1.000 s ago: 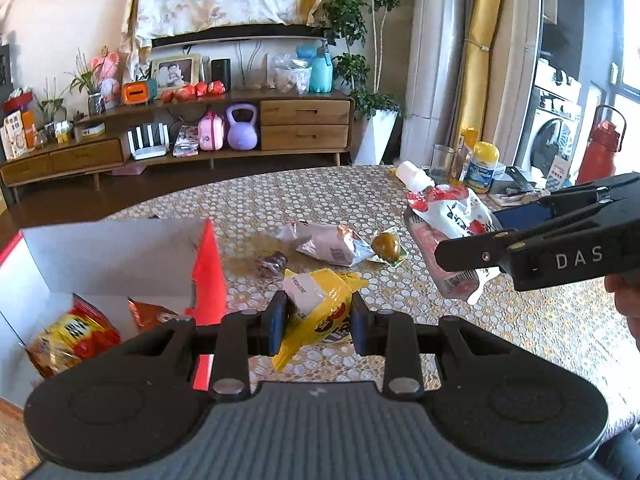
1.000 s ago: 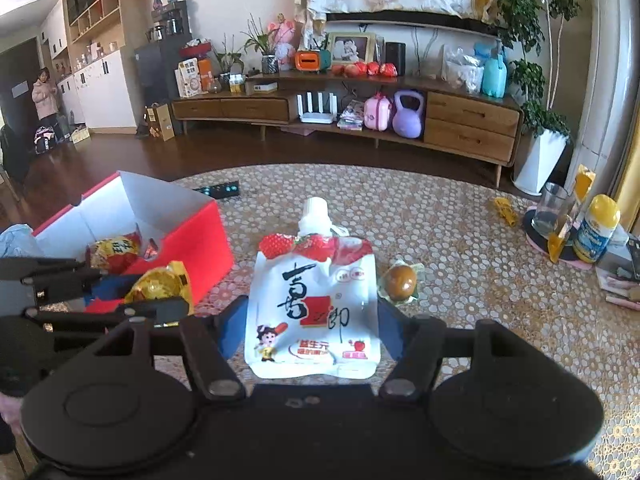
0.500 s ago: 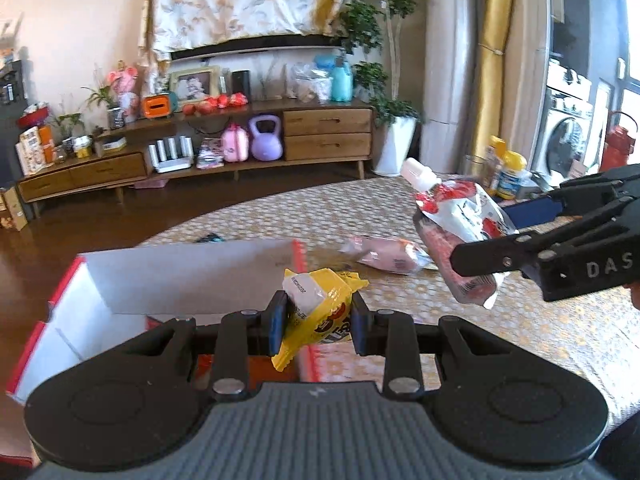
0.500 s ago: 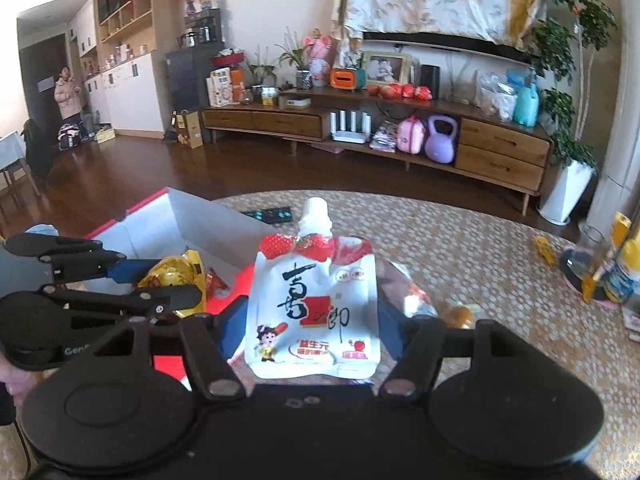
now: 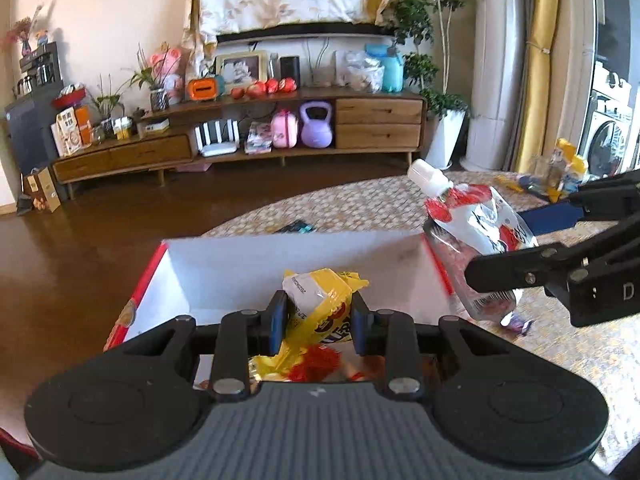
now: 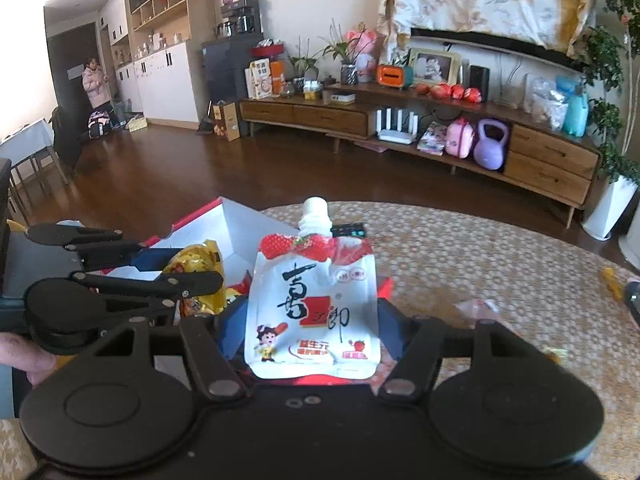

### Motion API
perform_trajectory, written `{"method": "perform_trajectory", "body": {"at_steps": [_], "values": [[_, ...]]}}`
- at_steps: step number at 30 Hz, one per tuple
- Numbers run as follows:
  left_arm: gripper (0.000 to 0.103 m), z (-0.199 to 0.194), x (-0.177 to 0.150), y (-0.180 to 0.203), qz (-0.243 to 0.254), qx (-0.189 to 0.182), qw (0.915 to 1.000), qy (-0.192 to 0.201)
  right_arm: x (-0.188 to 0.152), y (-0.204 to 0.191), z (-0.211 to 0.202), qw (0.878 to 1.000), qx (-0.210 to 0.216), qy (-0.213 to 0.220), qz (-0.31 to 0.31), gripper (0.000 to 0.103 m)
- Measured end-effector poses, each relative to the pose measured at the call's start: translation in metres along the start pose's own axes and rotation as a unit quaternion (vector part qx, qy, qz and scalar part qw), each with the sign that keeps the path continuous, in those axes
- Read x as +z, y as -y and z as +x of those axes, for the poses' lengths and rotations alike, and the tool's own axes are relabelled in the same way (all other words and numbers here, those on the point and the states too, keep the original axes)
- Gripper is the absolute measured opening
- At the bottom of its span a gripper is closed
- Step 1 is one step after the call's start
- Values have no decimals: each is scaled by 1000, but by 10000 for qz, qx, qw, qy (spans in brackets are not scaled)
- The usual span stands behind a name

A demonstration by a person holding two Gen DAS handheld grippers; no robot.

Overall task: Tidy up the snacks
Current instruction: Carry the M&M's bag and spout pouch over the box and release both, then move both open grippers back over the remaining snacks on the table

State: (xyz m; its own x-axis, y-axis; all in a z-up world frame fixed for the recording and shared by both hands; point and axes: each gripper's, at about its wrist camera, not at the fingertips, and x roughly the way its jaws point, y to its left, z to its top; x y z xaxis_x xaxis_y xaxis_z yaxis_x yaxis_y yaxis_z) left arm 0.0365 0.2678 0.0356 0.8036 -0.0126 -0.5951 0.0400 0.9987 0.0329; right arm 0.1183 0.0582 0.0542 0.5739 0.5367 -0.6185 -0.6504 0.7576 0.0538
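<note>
Snacks, left to right: my left gripper (image 5: 319, 322) pinches a light, crinkly yellow packet (image 5: 320, 300) at mid-body over the box (image 5: 224, 264); my right gripper (image 6: 310, 334) clamps a soft, probably heavier pouch (image 6: 316, 304) by its lower sides, near the box's right edge. Only the right view shows the pouch's printed face; only the left, the box's white interior.

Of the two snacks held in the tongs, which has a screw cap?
The white strawberry pouch in the right tongs; the yellow packet in the left tongs is a capless wrapper.
</note>
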Motion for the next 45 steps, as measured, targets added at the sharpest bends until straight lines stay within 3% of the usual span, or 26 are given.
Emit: {"method": "perform_trajectory", "body": {"at_steps": [14, 26, 30, 41, 45], "values": [[31, 43, -25, -45, -244, 159, 9986, -433, 1, -33, 76, 9983, 82, -574, -90, 66], [32, 54, -37, -49, -291, 313, 9973, -591, -8, -35, 96, 9959, 9, -856, -278, 67], [64, 49, -34, -48, -427, 500, 9969, -431, -8, -35, 94, 9965, 1, -794, -276, 69], [71, 29, -20, -27, -307, 623, 9972, -282, -4, -28, 57, 9984, 45, -459, -322, 69], [81, 19, -15, -13, -251, 615, 9976, -182, -6, -14, 33, 9993, 15, -321, -199, 69]]}}
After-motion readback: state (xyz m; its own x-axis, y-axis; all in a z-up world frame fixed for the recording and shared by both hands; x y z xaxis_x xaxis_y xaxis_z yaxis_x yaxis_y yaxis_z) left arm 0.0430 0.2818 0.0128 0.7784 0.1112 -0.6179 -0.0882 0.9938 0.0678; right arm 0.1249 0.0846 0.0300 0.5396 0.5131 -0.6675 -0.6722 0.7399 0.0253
